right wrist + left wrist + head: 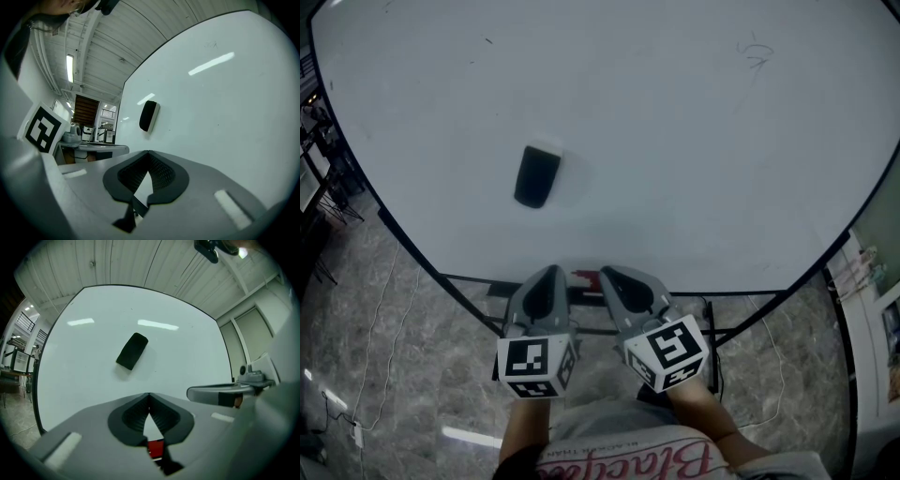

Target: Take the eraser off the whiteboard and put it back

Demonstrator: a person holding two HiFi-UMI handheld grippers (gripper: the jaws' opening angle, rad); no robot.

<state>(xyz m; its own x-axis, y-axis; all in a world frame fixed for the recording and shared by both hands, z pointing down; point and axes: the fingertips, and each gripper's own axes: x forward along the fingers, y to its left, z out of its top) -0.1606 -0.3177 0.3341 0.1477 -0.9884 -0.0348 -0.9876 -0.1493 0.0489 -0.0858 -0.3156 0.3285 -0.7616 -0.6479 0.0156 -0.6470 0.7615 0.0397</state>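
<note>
A black eraser (537,175) clings to the whiteboard (675,141), a little left of its middle and tilted. It also shows as the eraser (132,350) in the left gripper view and the eraser (148,116) in the right gripper view. Both grippers hang side by side below the board's lower edge, well short of the eraser. My left gripper (549,274) is shut with nothing between its jaws, its tips meeting at the left gripper (149,394). My right gripper (609,276) is shut and empty too, its tips closed at the right gripper (148,153).
The board stands on a dark metal frame (741,314) with a red object (587,279) on its lower rail. Cables (389,291) trail over the marble floor at left. Desks and chairs (319,169) stand at far left; a wall (872,281) with posters is at right.
</note>
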